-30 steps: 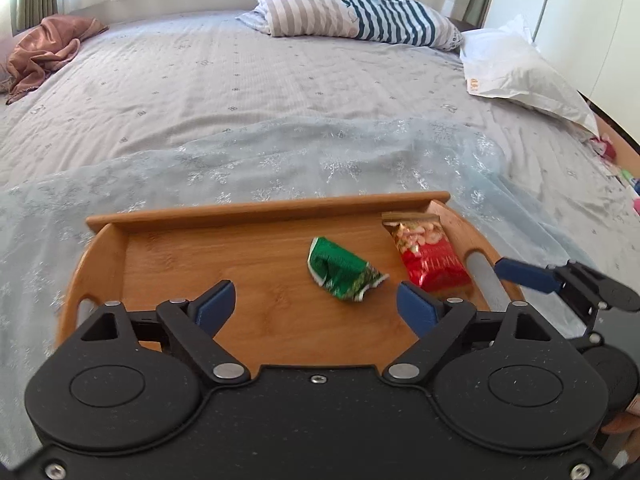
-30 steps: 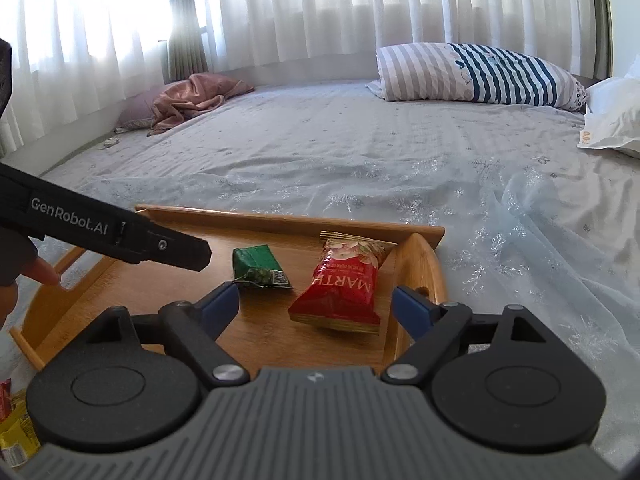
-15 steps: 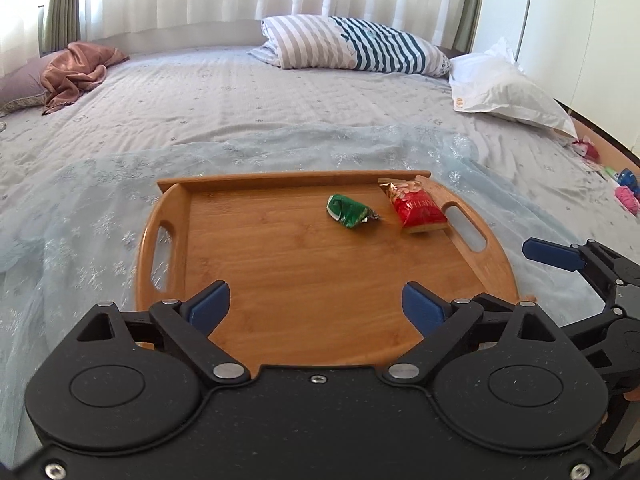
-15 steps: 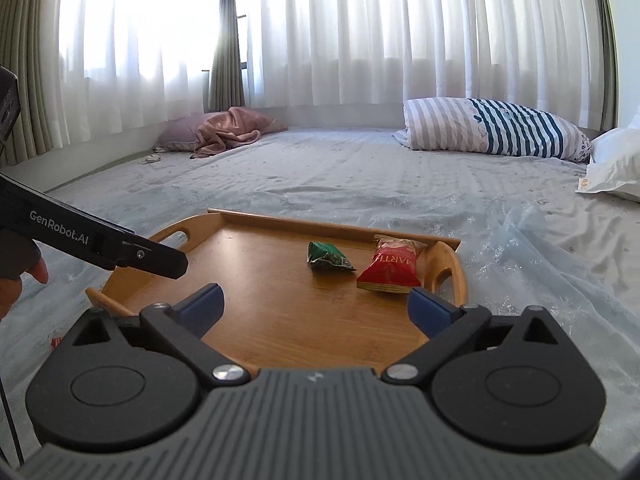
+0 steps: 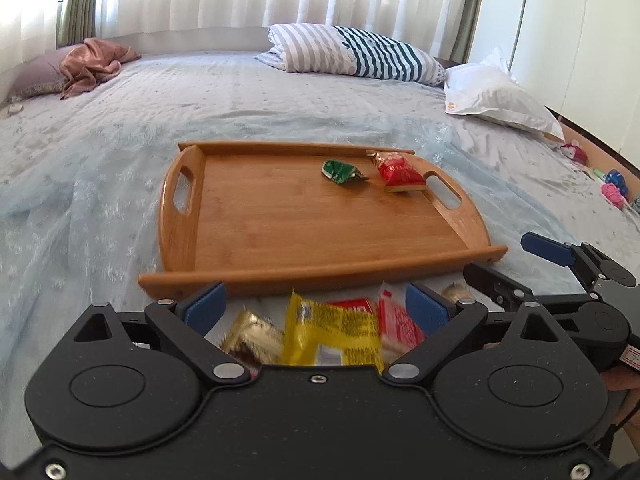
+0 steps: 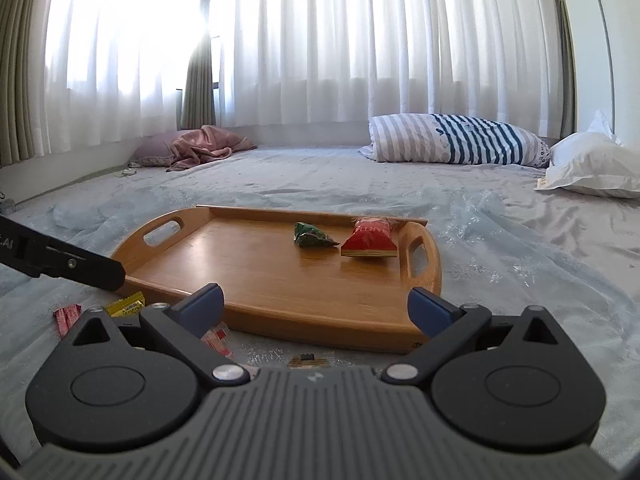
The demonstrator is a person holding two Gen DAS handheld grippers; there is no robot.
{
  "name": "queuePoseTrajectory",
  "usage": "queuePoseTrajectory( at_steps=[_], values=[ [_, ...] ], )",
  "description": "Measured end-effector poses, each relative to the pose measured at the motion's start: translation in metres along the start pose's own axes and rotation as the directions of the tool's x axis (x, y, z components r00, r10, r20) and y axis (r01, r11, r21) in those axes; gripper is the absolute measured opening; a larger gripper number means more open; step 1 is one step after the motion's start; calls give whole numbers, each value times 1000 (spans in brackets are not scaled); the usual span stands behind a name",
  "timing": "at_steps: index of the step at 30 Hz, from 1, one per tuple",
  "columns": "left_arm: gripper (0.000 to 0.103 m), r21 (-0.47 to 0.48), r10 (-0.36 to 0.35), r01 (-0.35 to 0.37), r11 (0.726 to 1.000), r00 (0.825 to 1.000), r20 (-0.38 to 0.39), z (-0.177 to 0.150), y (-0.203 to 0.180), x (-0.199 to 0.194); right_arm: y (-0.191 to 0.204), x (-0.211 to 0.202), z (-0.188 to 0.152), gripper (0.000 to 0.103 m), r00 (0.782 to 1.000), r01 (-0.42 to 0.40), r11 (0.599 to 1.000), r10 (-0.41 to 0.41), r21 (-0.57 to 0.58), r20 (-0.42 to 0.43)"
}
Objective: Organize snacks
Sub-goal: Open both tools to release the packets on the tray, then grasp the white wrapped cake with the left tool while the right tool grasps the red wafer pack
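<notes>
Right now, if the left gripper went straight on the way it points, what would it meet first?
Probably the yellow snack packet lying between the open left gripper fingers on the bed; beyond it, the wooden tray near rim. Depth is uncertain.

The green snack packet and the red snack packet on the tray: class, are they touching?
Apart. The left wrist view shows bare wood between the green snack packet and the red snack packet on the tray.

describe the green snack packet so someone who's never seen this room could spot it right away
On the bed sits a wooden tray with cut-out handles. Toward its far right corner lie two packets side by side: the green packet is the small, crumpled one on the left, next to a larger red packet by the handle.
</notes>
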State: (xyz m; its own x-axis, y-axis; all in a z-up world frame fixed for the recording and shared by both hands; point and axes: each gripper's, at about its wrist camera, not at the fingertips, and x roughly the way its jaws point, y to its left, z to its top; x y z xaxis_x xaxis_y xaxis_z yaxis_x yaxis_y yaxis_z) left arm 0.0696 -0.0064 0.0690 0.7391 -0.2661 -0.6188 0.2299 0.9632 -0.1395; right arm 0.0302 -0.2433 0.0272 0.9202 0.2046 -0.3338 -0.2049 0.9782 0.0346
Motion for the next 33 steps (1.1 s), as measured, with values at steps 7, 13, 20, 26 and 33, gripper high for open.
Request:
queuePoseTrajectory(
  at_steps=[7,13,20,26,33],
  values=[
    [97,-50,-38,37,998,999,-21,-22,2,-16,7,-22,-17,102,999,36,999,-35,-23,26],
    [96,-48,-41,41,998,999,-11,-35,-4,-27,15,-32,-30,93,999,30,999,-31,-23,-10],
    [78,-29,-64,63,998,998,-26,-48,-15,-31,26,-41,-42,77,999,17,999,-19,-33,-35],
    [82,-7,-39,39,999,999,-31,-58,-27,-24,33,-45,-49,62,998,-16,999,15,-30,-59],
    [80,-25,-47,45,999,997,-60,-64,-33,-12,43,-47,-55,62,997,-42,999,39,-34,-70]
  ],
)
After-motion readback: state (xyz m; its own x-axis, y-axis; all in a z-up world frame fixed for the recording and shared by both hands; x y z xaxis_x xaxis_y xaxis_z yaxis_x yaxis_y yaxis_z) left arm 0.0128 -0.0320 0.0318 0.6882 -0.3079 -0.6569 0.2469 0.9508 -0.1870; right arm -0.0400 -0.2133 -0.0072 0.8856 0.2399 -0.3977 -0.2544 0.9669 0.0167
